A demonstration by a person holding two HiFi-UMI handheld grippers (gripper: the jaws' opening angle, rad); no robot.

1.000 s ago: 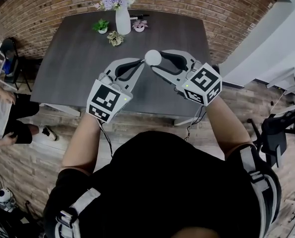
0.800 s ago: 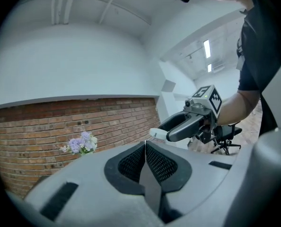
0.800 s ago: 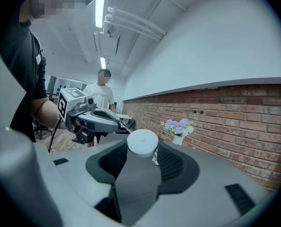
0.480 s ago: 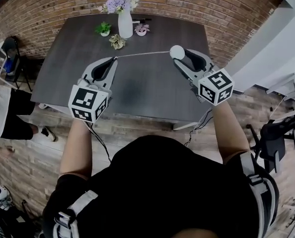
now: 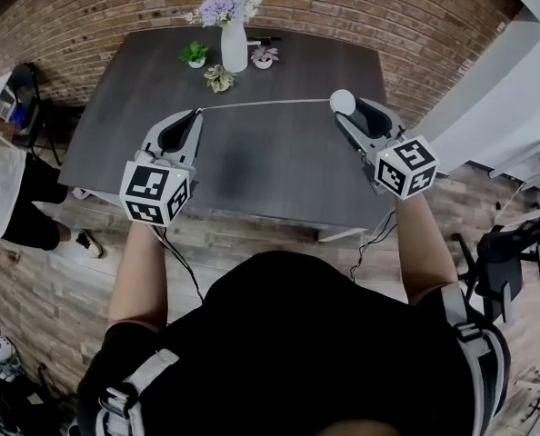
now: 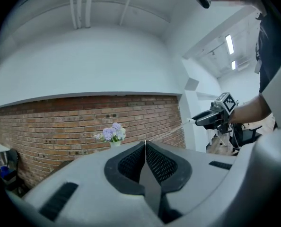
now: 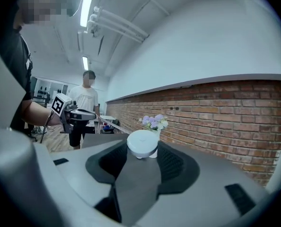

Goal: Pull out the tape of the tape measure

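A round white tape measure sits between the tips of my right gripper, which is shut on it above the right part of the dark table. Its thin white tape stretches level across to my left gripper. That gripper's jaws are pressed together on the tape's end. Both grippers hover above the table, far apart. In the left gripper view the right gripper shows at the far right, at the tape's other end.
At the table's far edge stand a white vase of purple flowers and three small potted plants. A brick wall runs behind. A person stands left of the table. A dark chair is at the right.
The two grippers began close together at the table's middle and have drawn apart, the left going left, the right going right. The tape now spans the gap between them.
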